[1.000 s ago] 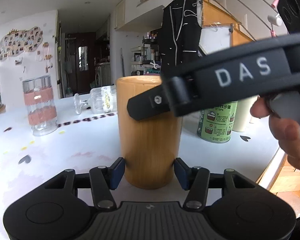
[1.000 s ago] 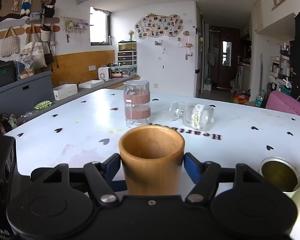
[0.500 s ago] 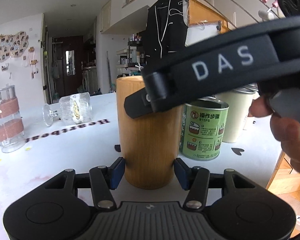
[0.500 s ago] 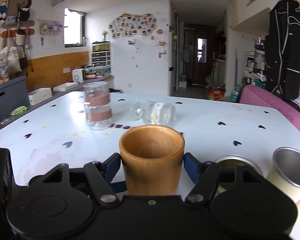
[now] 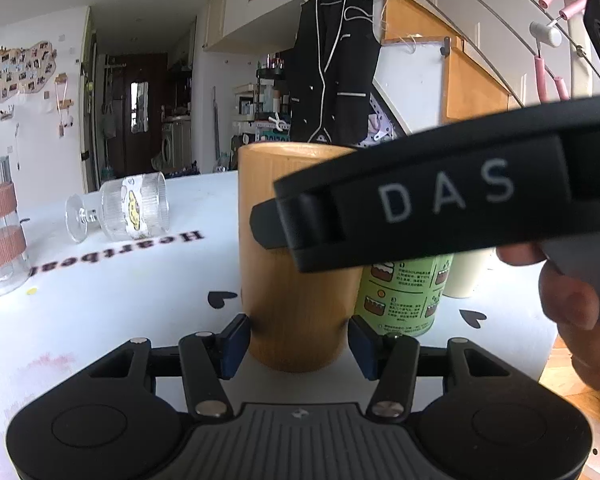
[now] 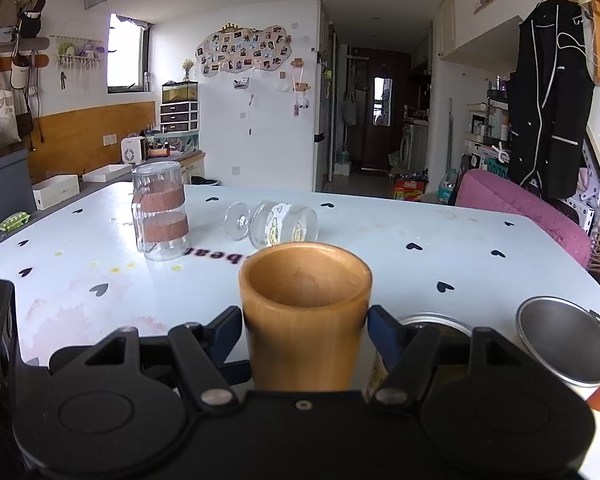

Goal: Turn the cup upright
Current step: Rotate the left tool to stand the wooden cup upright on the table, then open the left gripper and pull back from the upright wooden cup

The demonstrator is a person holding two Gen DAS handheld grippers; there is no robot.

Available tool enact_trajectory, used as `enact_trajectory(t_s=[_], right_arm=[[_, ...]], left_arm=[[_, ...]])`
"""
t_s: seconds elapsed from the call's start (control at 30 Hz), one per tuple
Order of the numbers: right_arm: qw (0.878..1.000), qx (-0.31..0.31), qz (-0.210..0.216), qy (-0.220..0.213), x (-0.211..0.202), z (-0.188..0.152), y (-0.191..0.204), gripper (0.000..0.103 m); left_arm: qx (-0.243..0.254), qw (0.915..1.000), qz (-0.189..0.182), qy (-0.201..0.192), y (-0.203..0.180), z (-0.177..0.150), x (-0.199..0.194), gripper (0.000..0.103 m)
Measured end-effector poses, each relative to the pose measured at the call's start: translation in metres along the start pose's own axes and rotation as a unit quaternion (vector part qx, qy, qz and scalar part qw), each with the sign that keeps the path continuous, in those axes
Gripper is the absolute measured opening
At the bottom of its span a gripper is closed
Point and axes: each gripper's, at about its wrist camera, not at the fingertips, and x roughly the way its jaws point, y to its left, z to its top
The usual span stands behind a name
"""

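A wooden cup point(image 5: 296, 264) stands upright, mouth up, on the white table point(image 5: 100, 300). My left gripper point(image 5: 298, 340) is shut on the cup's base, blue pads on both sides. My right gripper point(image 6: 304, 340) is shut on the same cup point(image 6: 304, 320) higher up; its black body crosses the left wrist view in front of the cup. A ribbed stemmed glass point(image 5: 132, 210) lies on its side further back, also in the right wrist view point(image 6: 278, 224).
A clear jar with red bands point(image 6: 160, 216) stands at the left. A green can point(image 5: 404, 296) and a cream cup point(image 5: 466, 276) stand right of the wooden cup. A steel cup point(image 6: 566, 344) stands near the table's right edge point(image 5: 548, 364).
Both grippers and the wooden cup have shifted right along the table; the green can now sits closer behind the cup. Both grips are unchanged.
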Motion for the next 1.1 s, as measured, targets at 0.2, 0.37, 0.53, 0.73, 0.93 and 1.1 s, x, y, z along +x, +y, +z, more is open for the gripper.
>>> enact_trajectory(t_s=[0.2, 0.37, 0.53, 0.73, 0.93, 1.1], right_arm=[[1.000, 0.013, 0.003, -0.020, -0.016, 0.001, -0.005, 0.085], [0.998, 0.027, 0.001, -0.051, -0.043, 0.005, -0.014, 0.086], [0.997, 0.040, -0.019, -0.067, -0.063, 0.000, -0.024, 0.087], [0.996, 0.045, -0.036, -0.069, -0.076, -0.013, -0.028, 0.090], [0.995, 0.038, -0.059, -0.070, -0.090, -0.025, -0.027, 0.091], [0.994, 0.030, -0.071, -0.071, -0.099, -0.033, -0.024, 0.097]], left_arm=[[-0.004, 0.9998, 0.019, 0.000, 0.001, 0.005, -0.025, 0.056], [-0.009, 0.9973, 0.072, -0.014, 0.003, 0.011, -0.061, 0.077], [-0.026, 0.9927, 0.116, -0.018, 0.003, 0.016, -0.094, 0.089], [-0.029, 0.9831, 0.176, -0.042, 0.002, 0.020, -0.119, 0.101], [-0.041, 0.9769, 0.203, -0.055, 0.001, 0.020, -0.135, 0.103], [-0.043, 0.9755, 0.210, -0.051, -0.003, 0.016, -0.136, 0.103]])
